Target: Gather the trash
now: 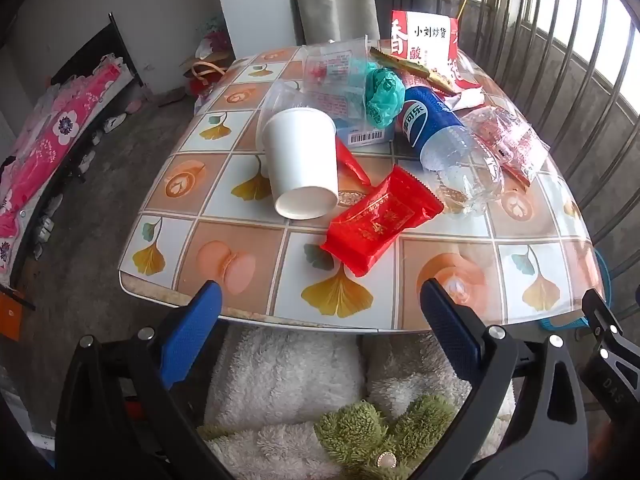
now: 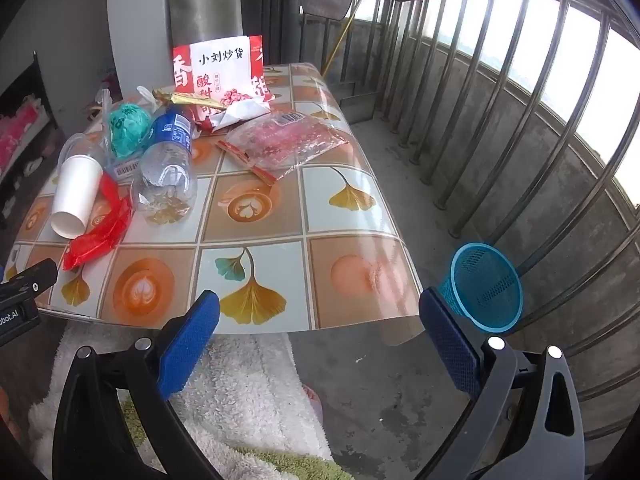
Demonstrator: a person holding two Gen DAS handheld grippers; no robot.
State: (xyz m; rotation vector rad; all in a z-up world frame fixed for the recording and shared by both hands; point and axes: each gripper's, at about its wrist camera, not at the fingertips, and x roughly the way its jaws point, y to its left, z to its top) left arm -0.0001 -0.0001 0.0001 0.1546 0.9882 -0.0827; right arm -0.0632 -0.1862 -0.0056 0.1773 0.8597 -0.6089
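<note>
The table carries the trash: a bag at the back, a bottle, a cup on its side and a red wrapper. A blue basket sits on the floor beside it. The left gripper and right gripper gape wide, holding nothing.

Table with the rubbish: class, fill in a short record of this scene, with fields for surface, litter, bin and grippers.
surface: table with a tile-and-leaf patterned cover
litter: white paper cup on its side; red wrapper; plastic bottle lying down; crumpled green bag; clear packet
bin: blue mesh basket on the floor beside the table
grippers: left gripper and right gripper both open, holding nothing
</note>
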